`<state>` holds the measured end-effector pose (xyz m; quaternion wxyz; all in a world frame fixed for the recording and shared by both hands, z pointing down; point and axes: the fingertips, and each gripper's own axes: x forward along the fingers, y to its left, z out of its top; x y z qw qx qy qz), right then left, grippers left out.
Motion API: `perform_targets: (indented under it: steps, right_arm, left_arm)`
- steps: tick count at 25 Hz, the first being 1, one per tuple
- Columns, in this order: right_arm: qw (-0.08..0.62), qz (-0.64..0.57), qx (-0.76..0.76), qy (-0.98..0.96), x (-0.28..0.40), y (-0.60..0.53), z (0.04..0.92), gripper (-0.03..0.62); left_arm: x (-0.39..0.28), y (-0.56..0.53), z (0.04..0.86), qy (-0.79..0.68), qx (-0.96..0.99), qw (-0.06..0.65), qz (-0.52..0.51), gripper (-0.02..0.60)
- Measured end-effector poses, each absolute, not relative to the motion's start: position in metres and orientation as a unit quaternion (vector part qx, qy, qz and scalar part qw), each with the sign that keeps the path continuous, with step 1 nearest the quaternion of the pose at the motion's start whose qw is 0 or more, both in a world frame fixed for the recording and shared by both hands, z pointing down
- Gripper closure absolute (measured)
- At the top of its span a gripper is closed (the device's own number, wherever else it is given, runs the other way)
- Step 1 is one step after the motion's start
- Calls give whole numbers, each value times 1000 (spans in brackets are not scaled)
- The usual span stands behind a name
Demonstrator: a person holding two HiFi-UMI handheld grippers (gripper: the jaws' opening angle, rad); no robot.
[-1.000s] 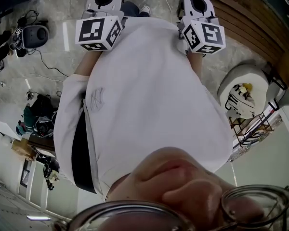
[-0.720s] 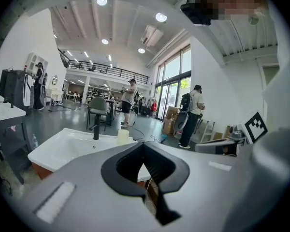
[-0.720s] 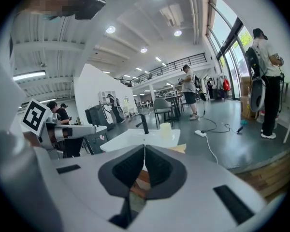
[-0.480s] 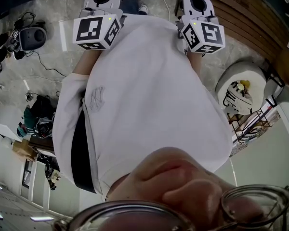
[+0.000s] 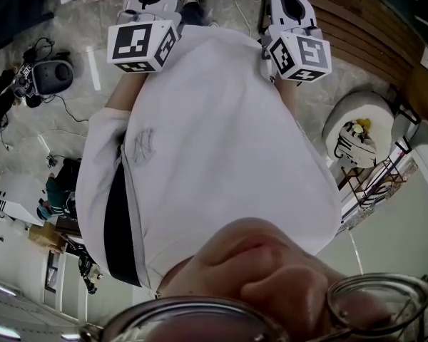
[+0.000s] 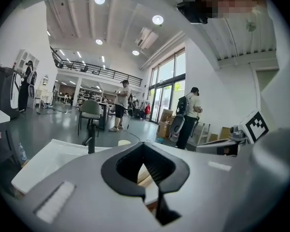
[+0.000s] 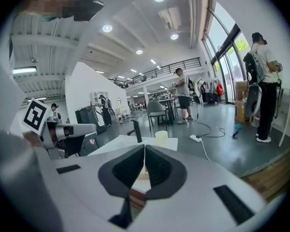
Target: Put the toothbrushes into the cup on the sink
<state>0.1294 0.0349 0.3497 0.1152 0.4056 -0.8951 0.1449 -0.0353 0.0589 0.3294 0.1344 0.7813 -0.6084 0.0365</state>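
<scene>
- Two grey hand-held grippers are held side by side in front of the wearer's white shirt (image 5: 221,155), each topped by a cube with black-and-white square markers.
- Left gripper (image 6: 144,146): its black ribbed pads meet at the tips, so the jaws are closed with nothing clamped between them.
- Right gripper (image 7: 144,148): its pads also press tip to tip, so these jaws are closed and empty too.
- White rectangular sink (image 7: 118,146): it lies ahead of both grippers, near them but touched by neither.
- Slim black tap (image 7: 136,130): it stands upright on the sink.
- Pale cream cylindrical cup (image 7: 161,137): it stands upright on the sink just beside the tap, on the tap's right in the right gripper view.
- Toothbrushes: a small pale shape shows through the opening behind the right pads, but too little of it is visible to say what it is.
- Beyond the sink are a grey-green chair (image 7: 156,111) and a standing person with a dark backpack (image 7: 263,71).
</scene>
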Motion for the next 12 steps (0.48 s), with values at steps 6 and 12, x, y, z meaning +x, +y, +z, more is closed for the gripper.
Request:
perform_targets:
  steps: [6, 12]
  right_arm:
    - [114, 136, 416, -892, 94, 7, 338, 583]
    - [123, 133, 429, -885, 65, -14, 353, 583]
  left_arm:
    - [-66, 29, 323, -593, 793, 135, 43, 575]
    - [-98, 9, 336, -587, 796, 139, 49, 575]
